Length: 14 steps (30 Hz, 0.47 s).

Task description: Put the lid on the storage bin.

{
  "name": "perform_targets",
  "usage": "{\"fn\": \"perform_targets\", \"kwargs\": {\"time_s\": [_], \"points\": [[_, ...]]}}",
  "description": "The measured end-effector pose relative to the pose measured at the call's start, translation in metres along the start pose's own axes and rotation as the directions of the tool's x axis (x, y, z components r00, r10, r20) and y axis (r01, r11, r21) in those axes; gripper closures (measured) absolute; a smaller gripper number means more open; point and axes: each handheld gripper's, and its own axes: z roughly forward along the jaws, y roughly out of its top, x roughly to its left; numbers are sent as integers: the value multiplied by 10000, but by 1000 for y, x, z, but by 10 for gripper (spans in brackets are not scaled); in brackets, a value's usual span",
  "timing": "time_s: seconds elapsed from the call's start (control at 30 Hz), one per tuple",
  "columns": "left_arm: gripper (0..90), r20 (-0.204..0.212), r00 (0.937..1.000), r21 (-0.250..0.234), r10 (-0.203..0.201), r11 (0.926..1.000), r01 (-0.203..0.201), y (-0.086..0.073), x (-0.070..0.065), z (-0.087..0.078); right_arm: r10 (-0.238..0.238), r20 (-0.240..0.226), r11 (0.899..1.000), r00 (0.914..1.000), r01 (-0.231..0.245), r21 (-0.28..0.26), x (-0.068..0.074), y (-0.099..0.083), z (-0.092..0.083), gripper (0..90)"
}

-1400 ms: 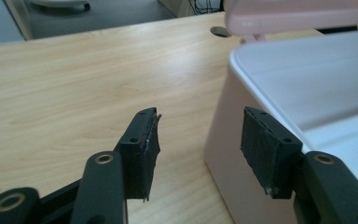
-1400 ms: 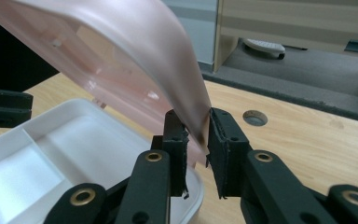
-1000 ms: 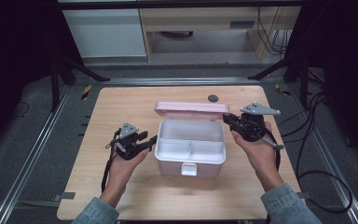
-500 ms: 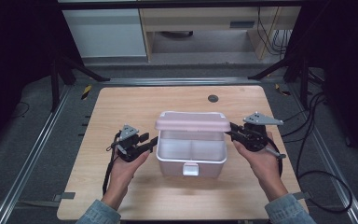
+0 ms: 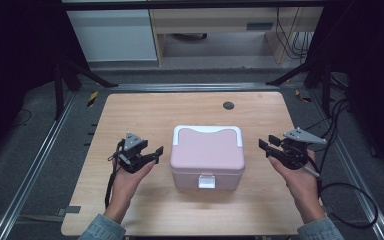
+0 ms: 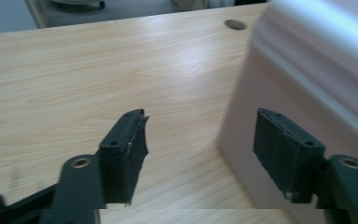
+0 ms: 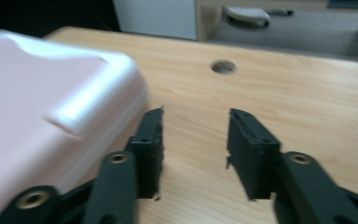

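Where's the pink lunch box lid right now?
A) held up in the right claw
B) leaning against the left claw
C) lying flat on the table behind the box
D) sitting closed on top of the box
D: in the high view the lid covers the pink lunch box, with the left claw and right claw open and clear of it on either side.

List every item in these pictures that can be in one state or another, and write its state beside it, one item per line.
Pink lunch box: lid down and closed, upright on the table.
Front latch: sits at the front edge; cannot tell if fastened.
Left claw: open, jaws just been opening, nothing between them, beside the box.
Right claw: open, jaws just been opening, nothing between them, clear of the box.
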Motion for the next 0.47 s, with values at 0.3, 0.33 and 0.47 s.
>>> {"fn": "perform_targets", "kwargs": {"time_s": [0.3,0.33,0.47], "points": [[89,-1055,9943,1527,115,9883,48,-42,61,22,623,846,9867,9945,-741,1445,-34,-45,56,196],[81,-1109,9938,1680,41,9857,147,-46,64,24,730,896,9851,9933,-858,1488,-35,-48,59,187],[68,-1170,9928,1986,-258,9789,489,-56,73,28,841,976,9770,9917,-1013,1876,-37,-58,70,146]]}}
